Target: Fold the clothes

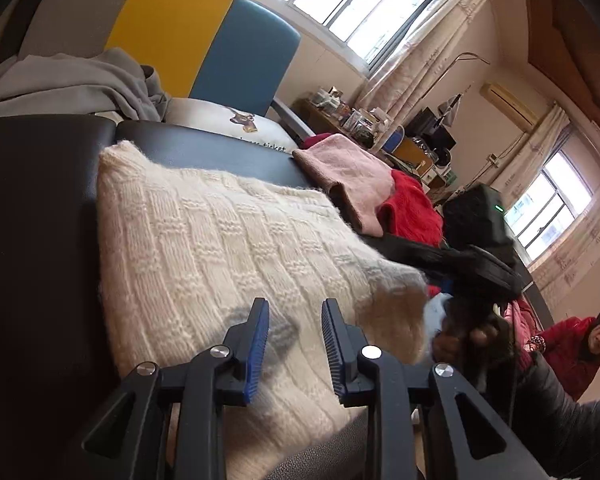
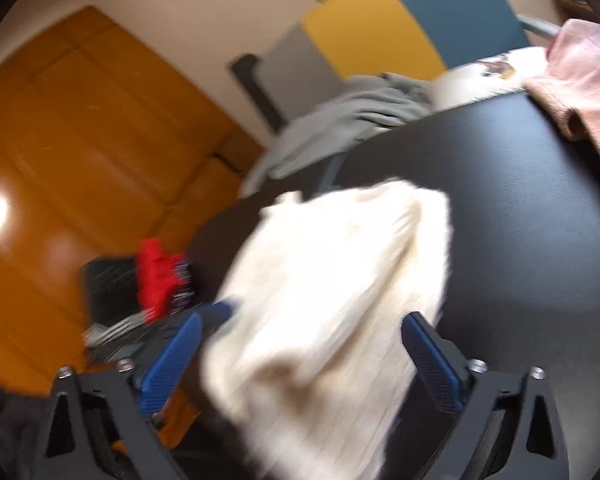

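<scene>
A cream knitted sweater [image 1: 228,240] lies folded on the black table [image 1: 32,200]. My left gripper [image 1: 294,312] hovers open just above its near part, jaws a small gap apart, holding nothing. The right gripper shows in the left wrist view [image 1: 476,264] at the sweater's right edge. In the blurred right wrist view my right gripper [image 2: 300,336] is wide open with the cream sweater [image 2: 332,280] lying between and beyond its blue pads [image 2: 432,356]; it does not grip the cloth.
A folded pink garment [image 1: 348,172] lies on a red one [image 1: 412,204] at the table's far right. Grey clothing [image 1: 80,84] and a white pillow [image 1: 228,120] lie behind the table by a grey-yellow-blue headboard [image 1: 172,28]. A person in red [image 1: 576,344] sits at right.
</scene>
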The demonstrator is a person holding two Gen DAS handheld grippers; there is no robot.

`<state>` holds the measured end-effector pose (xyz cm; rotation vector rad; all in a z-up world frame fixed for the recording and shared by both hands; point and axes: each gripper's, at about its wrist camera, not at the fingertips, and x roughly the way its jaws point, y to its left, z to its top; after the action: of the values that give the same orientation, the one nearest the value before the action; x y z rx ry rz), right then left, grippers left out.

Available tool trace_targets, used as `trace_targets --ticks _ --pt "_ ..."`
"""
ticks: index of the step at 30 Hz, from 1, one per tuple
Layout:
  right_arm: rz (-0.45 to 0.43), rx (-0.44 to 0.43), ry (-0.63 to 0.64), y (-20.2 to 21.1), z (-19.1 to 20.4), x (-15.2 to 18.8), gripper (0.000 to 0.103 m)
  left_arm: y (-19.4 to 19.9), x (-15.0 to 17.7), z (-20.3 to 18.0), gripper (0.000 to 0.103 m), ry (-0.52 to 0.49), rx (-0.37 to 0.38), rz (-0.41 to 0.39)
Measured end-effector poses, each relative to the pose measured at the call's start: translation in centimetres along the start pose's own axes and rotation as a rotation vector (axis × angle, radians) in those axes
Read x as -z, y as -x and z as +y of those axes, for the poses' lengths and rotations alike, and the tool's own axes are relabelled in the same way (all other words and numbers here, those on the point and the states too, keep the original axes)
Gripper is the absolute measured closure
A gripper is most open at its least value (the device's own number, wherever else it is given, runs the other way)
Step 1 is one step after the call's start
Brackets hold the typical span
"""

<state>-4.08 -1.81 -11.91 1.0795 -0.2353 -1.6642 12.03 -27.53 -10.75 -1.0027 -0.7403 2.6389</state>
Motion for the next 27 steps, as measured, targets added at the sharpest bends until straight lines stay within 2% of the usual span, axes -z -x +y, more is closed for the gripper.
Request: trace_targets --ticks 2,4,5,7,10,13,15,16,17,18,19,21,24,27 --pt "0.008 0.036 -0.021 -1.7 -0.7 -1.0 0.024 0.2 0.4 -0.3 0.076 -0.020 0.019 -0.003" --pt "0.034 0.054 -0.040 -3.0 -1.4 -1.6 0.042 0.2 0.7 -0.6 0.076 -0.041 0.023 -0.001" --pt "0.050 0.062 -0.051 -3.4 -1.9 -1.8 0.047 0.1 0.9 -0.8 0.076 -0.057 0.027 0.001" --pt "0.040 0.090 -0.024 -2.8 -1.6 -2.0 0.072 -0.1 1.2 -1.2 0.076 -0.086 0.025 0.016" --pt "-0.001 0.137 0.044 -1.6 -0.1 -2.4 0.081 -0.2 1.7 -1.8 0.076 -0.131 0.032 0.032" --pt "-0.017 0.200 0.107 -1.0 0.9 -2.4 0.081 -1.0 2.3 -1.8 0.076 -0.147 0.032 0.065" --pt "0.066 0.311 0.127 -2.3 -0.1 -0.9 0.080 -1.8 2.8 -1.6 0.076 -0.146 0.031 0.093" --pt "0.080 0.333 0.121 -2.7 -0.9 -0.2 0.079 -2.4 3.0 -1.6 0.076 -0.151 0.027 0.122" --pt "0.060 0.312 0.095 -2.6 -2.1 0.3 0.078 -3.0 3.3 -1.6 0.076 -0.157 0.021 0.151" --pt "0.036 0.290 0.058 -2.4 -3.3 0.7 0.072 -3.5 3.6 -1.6 0.076 -0.163 0.011 0.175" --pt "0.013 0.273 0.021 -2.2 -4.3 0.8 0.057 -3.9 3.8 -1.6 0.076 -0.169 0.002 0.198" --pt "-0.020 0.247 -0.022 -2.2 -5.9 1.1 0.046 -4.1 3.6 -1.7 0.076 -0.170 0.000 0.221" --pt "-0.041 0.201 -0.065 -2.0 -7.1 1.3 0.044 -4.2 3.5 -1.8 0.076 -0.173 -0.008 0.236" --pt "-0.043 0.284 0.002 -1.5 -5.4 0.8 0.037 -4.2 3.6 -2.0 0.076 -0.176 -0.016 0.244"
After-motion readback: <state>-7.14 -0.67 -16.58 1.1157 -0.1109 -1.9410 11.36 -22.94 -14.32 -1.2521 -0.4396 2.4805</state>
